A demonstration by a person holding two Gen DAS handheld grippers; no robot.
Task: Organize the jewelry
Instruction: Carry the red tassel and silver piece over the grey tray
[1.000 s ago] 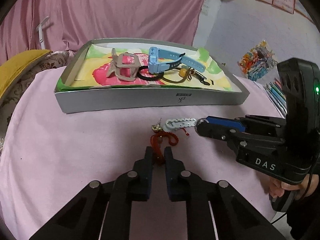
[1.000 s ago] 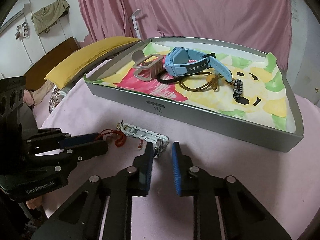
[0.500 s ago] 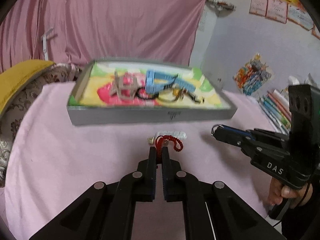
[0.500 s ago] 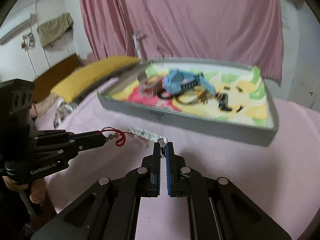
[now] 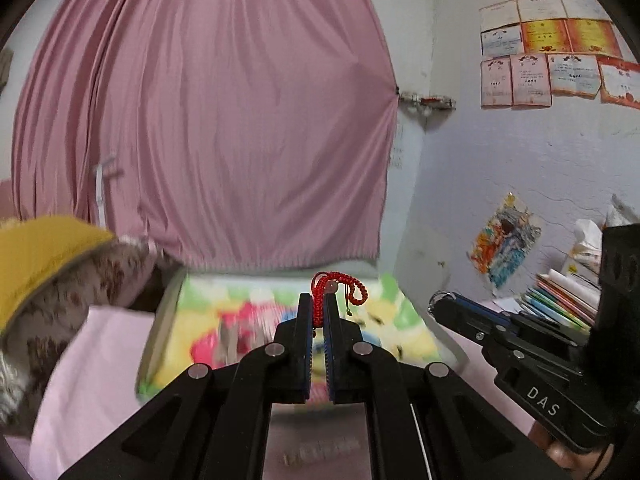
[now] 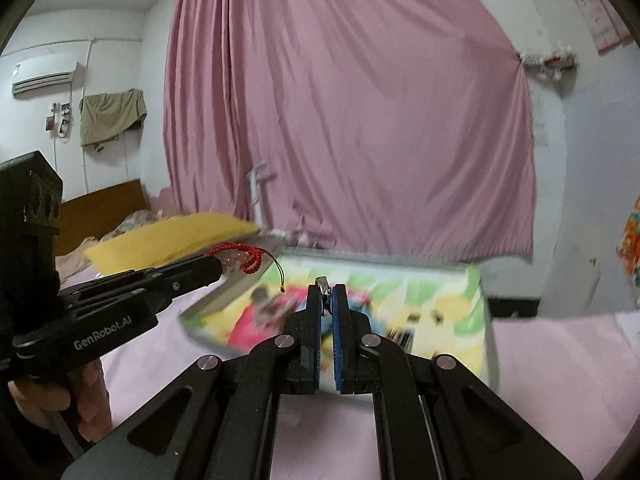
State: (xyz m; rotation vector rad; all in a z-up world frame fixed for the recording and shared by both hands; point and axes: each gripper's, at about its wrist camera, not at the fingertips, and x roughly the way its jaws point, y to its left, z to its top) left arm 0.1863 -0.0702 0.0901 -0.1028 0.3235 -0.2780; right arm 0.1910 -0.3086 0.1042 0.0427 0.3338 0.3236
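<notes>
My left gripper (image 5: 318,304) is shut on a red braided cord bracelet (image 5: 340,286), held in the air above the near edge of the colourful tray (image 5: 168,312). It also shows in the right wrist view (image 6: 218,266) with the red bracelet (image 6: 244,256) dangling from its tips. My right gripper (image 6: 327,294) is shut on a silver metal clasp piece (image 6: 322,283), also lifted near the tray (image 6: 486,312). The right gripper's tips show in the left wrist view (image 5: 440,306). The tray's contents are blurred.
The pink cloth table (image 5: 100,360) lies below. A yellow pillow (image 5: 36,256) is at the left, a pink curtain (image 5: 224,120) behind the tray, books and pencils (image 5: 560,300) at the right by the wall.
Both grippers have risen from the table toward the tray, the left carrying the red bracelet, the right the silver piece. The views have tilted upward and the tray is closer.
</notes>
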